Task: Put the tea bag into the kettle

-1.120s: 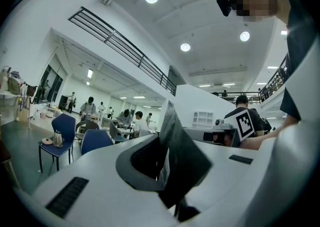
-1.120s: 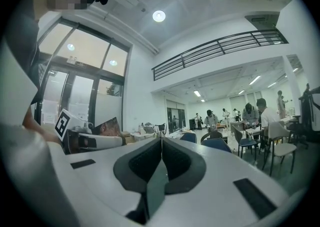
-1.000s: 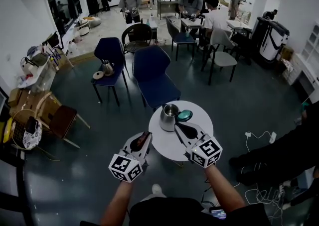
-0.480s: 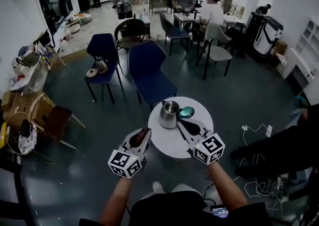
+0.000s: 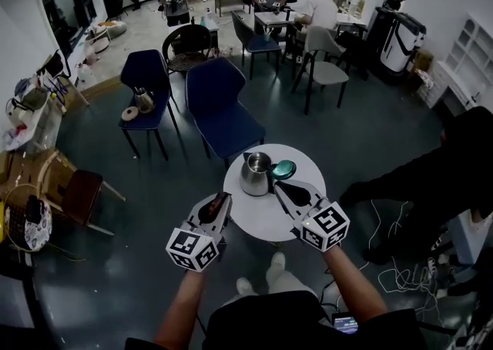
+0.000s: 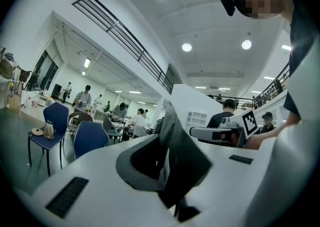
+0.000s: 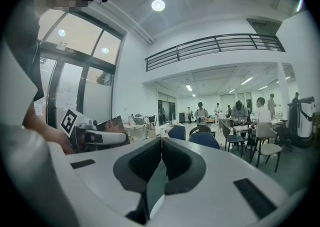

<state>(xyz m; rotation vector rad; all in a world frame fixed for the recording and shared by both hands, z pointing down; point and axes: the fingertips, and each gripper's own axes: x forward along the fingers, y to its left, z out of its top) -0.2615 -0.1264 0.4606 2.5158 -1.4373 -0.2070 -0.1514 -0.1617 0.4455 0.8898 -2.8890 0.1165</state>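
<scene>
A steel kettle [image 5: 255, 173] stands open on the small round white table [image 5: 266, 221], with its teal lid [image 5: 283, 169] lying beside it on the right. My left gripper [image 5: 222, 202] hovers over the table's left edge, short of the kettle. It is shut on a dark flat tea bag sachet [image 6: 181, 157] that sticks up between the jaws. The same sachet [image 7: 106, 125] looks reddish-brown in the right gripper view. My right gripper [image 5: 280, 186] sits just right of the kettle, below the lid; its jaws [image 7: 161, 158] are pressed together with nothing between them.
Two blue chairs [image 5: 220, 106] stand behind the table; the left one [image 5: 145, 72] carries another kettle and a lid. A person in dark clothes [image 5: 431, 179] stands close on the right. Cables [image 5: 400, 264] lie on the floor; people work at desks in the background.
The head view has drifted, so table and chairs sit slightly left and higher. Both grippers keep their poses by the kettle. The dark-clothed person at right has come closer.
</scene>
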